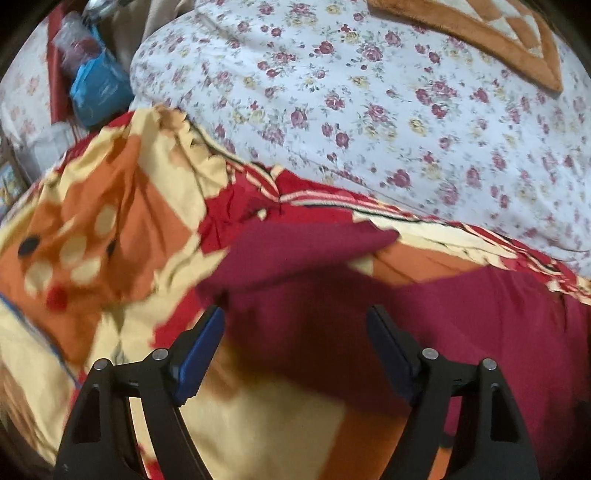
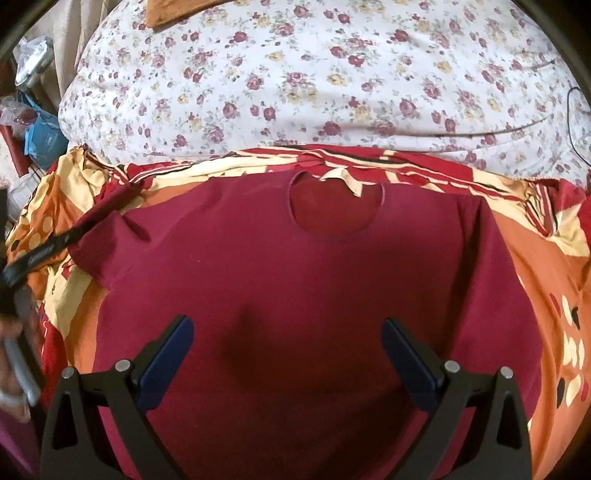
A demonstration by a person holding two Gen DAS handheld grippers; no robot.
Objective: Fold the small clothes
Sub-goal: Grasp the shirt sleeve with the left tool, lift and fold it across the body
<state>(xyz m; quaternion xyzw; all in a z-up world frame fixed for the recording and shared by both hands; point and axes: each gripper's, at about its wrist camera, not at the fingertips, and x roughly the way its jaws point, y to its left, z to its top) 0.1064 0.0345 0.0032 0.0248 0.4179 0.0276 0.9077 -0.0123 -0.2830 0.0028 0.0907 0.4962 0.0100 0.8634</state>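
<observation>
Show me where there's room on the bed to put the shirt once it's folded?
The flowered quilt beyond the maroon T-shirt is mostly bare, between the orange cushion and the patterned bedsheet. The sheet right of the shirt is free too. It is crowded off the bed's left edge, by the blue packet, and a thin cable crosses the quilt's right.

matt maroon cloth shirt [image 2: 295,277], printed cotton sheet [image 2: 535,266]

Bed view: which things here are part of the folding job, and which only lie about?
For the job:
maroon T-shirt
left gripper, open
right gripper, open

Lying about:
patterned sheet
floral quilt
orange blanket
blue packet
black cable
</observation>
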